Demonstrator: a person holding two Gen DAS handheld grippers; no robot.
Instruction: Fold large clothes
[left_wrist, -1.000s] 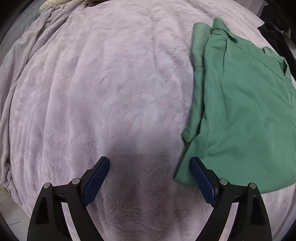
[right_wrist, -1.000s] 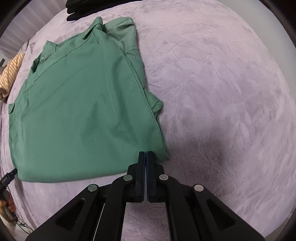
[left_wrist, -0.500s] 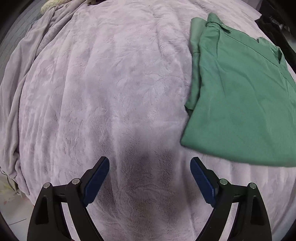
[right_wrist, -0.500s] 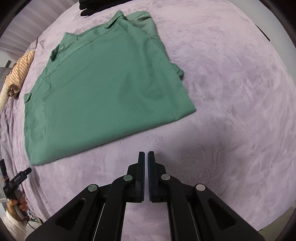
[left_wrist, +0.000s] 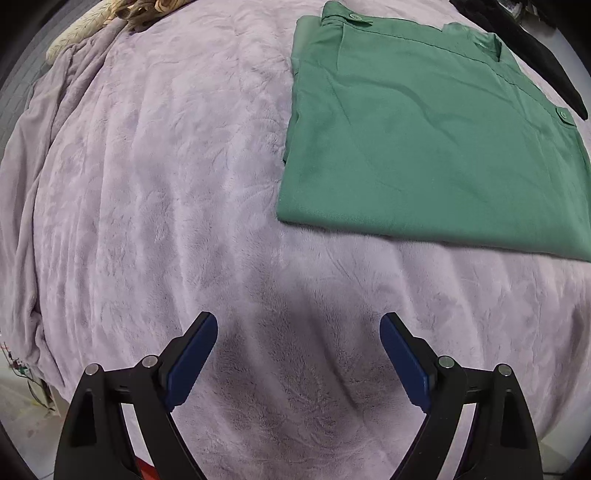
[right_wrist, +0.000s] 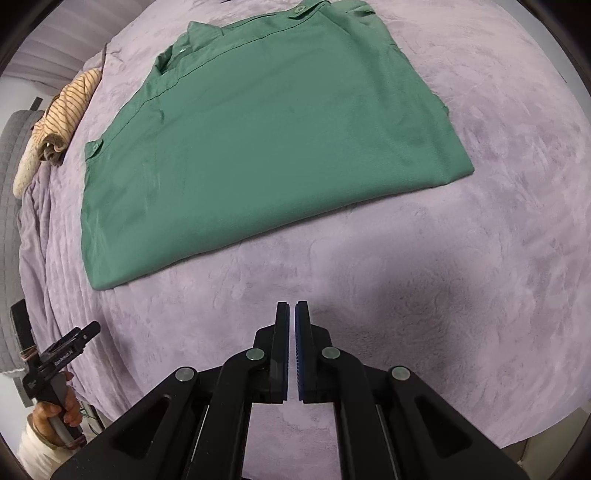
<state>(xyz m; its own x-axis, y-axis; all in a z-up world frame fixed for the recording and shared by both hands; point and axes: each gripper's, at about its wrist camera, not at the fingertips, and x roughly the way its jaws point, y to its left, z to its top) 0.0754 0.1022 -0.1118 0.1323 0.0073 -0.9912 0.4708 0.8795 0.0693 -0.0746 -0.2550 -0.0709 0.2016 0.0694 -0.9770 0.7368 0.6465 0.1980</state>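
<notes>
A green shirt (left_wrist: 424, 136) lies folded into a flat rectangle on the lilac fleece blanket (left_wrist: 166, 184), collar at the far end; the right wrist view shows the shirt (right_wrist: 266, 140) whole. My left gripper (left_wrist: 299, 325) hangs open over bare blanket, well short of the shirt's near left corner, nothing between its blue pads. My right gripper (right_wrist: 291, 308) is shut with nothing in it, over bare blanket nearer than the shirt's front edge. At the lower left of the right wrist view the left gripper (right_wrist: 79, 334) shows small in a person's hand (right_wrist: 55, 410).
A rolled striped cloth (right_wrist: 62, 118) lies at the blanket's far left edge, and shows as a cream bundle (left_wrist: 107, 18) in the left wrist view. A black garment (left_wrist: 535, 55) lies beyond the shirt. The bed's edge drops off at the left (left_wrist: 26, 350).
Both grippers have drawn back and up from the shirt's near edge. The shirt now lies farther off and shows more fully. Neither gripper's jaws have changed.
</notes>
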